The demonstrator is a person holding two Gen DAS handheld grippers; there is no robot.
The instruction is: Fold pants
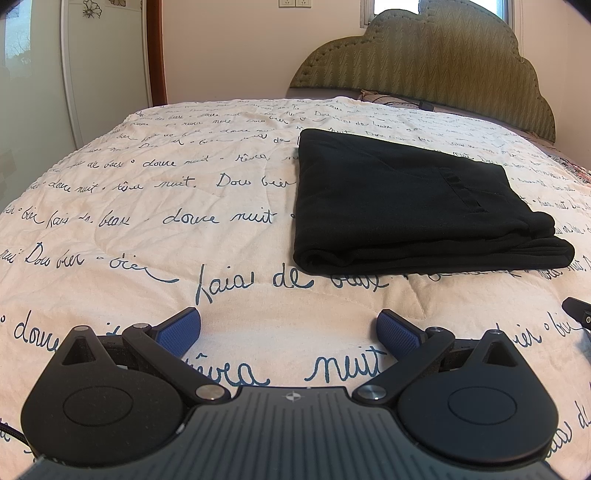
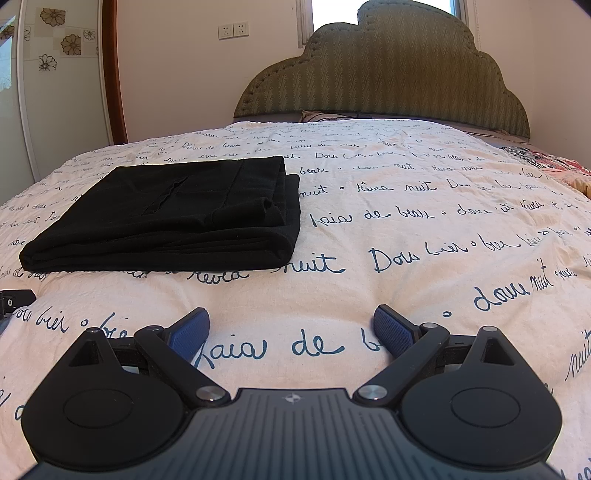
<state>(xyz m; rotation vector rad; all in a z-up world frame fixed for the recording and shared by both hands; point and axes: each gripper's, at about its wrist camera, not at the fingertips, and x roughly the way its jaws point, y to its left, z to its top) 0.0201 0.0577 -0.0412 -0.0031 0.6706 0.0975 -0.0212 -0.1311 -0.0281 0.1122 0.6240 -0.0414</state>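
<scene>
1 pair black pants (image 1: 402, 206), folded, on bedspread (image 1: 166, 229). 2 grippers: left gripper (image 1: 290, 330) & right gripper (image 2: 291, 325) spread wide, holding nothing.

Scalloped olive headboard (image 2: 384, 70) — backlit window (image 2: 334, 11)

A bed (image 1: 147, 206) covered by a cream quilt (image 2: 424, 229) printed with dark blue French script carries a pair of black pants (image 1: 402, 206), folded into a flat rectangle. A pillow (image 2: 325, 115) lies against its olive padded headboard (image 2: 388, 74).
</scene>
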